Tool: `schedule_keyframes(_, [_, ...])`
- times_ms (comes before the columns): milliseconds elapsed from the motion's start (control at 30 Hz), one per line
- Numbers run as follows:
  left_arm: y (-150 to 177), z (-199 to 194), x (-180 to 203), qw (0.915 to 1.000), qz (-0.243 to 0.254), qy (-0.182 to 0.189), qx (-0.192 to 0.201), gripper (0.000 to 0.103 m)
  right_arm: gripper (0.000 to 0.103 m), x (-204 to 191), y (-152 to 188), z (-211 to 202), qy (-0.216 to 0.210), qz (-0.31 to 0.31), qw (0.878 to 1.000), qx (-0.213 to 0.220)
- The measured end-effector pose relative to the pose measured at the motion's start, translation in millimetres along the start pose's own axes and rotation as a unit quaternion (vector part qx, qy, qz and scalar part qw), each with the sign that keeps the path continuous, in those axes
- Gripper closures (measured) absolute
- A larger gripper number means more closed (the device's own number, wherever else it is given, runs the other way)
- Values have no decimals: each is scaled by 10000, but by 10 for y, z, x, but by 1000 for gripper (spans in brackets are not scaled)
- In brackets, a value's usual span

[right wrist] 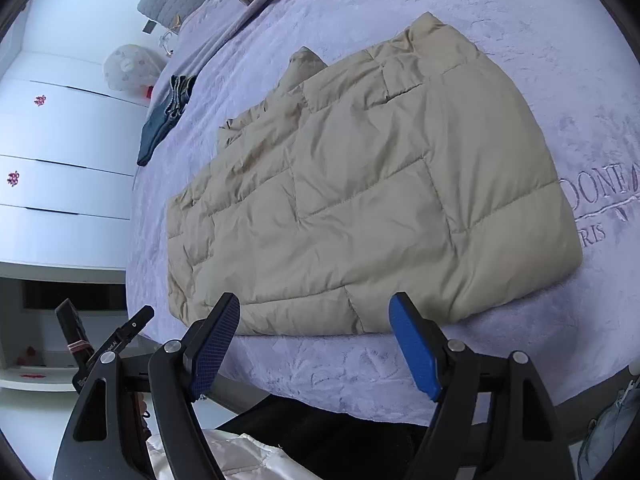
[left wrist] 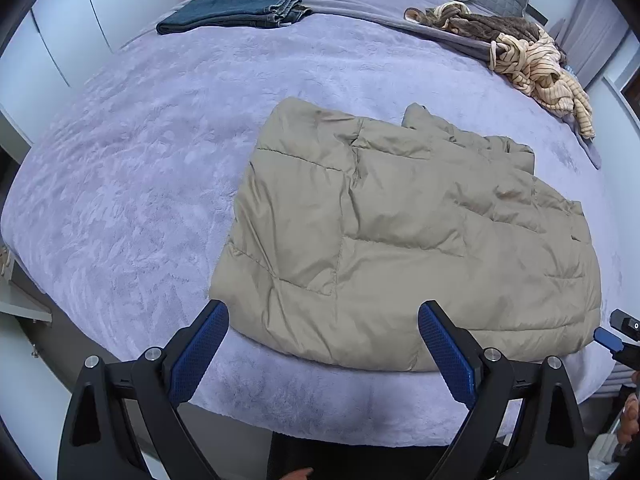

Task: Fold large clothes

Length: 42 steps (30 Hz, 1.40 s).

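Blue-padded fingers of the left hand-held gripper point(left wrist: 322, 322) stand spread wide apart with nothing between them, poised over the near edge of the bed point(left wrist: 132, 184). Just beyond their tips lies the beige quilted jacket point(left wrist: 408, 236), folded into a rough rectangle on the lilac plush bedspread; its near hem sits between and slightly past the two pads. The right hand-held gripper point(right wrist: 314, 314) is likewise wide open and empty, its tips just short of the same jacket point(right wrist: 360, 196), not touching it. Its tip also shows at the right edge of the left view. Farther up the bed, folded blue jeans point(left wrist: 240, 12) lie well apart from the jacket, and a heap of striped and brown clothes point(left wrist: 520, 52) sits near the far right edge.
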State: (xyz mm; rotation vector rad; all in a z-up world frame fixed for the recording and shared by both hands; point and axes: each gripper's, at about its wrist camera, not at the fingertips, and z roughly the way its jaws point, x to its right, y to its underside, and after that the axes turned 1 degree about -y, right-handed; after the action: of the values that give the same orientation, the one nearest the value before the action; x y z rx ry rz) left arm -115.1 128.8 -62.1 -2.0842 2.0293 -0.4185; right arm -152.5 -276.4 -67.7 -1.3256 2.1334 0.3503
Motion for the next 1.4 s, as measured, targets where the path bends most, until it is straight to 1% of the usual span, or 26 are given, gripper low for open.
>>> schedule_keyframes(67, [-49,32,-50,10000,22,44,1,7,22,-61,-8,-4,39,-18,10000,84])
schedule_keyframes(133, [-102,79,-113,9997,87,227,-47,7,14,-137,-21,35,77,-16,9999,142])
schedule_keyframes(167, [-126,99,-150,9996,126,262,-60,7,13,-184,-33,71,88,-7,9998,174])
schedule_keyframes(300, [-257,197,-370,9991,215,328,-126,7,13,-414,-60,276,144,70,9997,183])
schedule_keyframes(467, [-478,375,-654,9984,175,487,-236,7,13,-770,-61,613,284,-75,9996,48])
schedule_keyframes(567, [-580,541,-734,9973,268,549,-407,7,12,-901,-64,793,316,-61,9995,-4])
schedule_keyframes(600, [-599,592,-745,9977,160,565,-329,7,12,-930,-67,848,300,-37,9995,-35])
schedule_keyframes(667, [-636,703,-757,9968,191,630,-449,7,12,-986,-82,953,262,8,9996,-79])
schedule_keyframes(800, [-688,881,-748,9942,221,846,-625,7,12,-1095,-136,1096,420,-9,9991,-23])
schedule_keyframes(867, [-726,963,-748,9921,217,1027,-694,7,12,-1135,-194,1161,537,-46,9985,-25])
schedule_keyframes(1000, [-881,1109,-819,9871,221,1444,-659,7,12,-1128,-332,1332,734,13,9969,-284])
schedule_keyframes(1033, [-931,1168,-857,9847,198,1590,-680,7,12,-1101,-360,1381,768,78,9964,-336])
schedule_keyframes(1067, [-981,1254,-900,9802,163,1816,-773,7,12,-1065,-382,1430,791,168,9960,-383])
schedule_keyframes(1100, [-1022,1368,-945,9725,103,2125,-943,7,12,-1032,-394,1475,795,256,9956,-423])
schedule_keyframes(1133, [-1040,1461,-972,9657,47,2358,-1089,7,12,-1004,-393,1518,806,344,9951,-450])
schedule_keyframes(1200, [-1054,1699,-988,9464,-5,2884,-1454,7,12,-953,-396,1572,820,438,9945,-479])
schedule_keyframes(1300, [-1028,1933,-849,9281,162,3281,-1754,7,12,-912,-394,1603,827,480,9942,-491])
schedule_keyframes(1400, [-1052,2061,-631,9101,341,3661,-1911,7,12,-885,-384,1617,829,493,9942,-482])
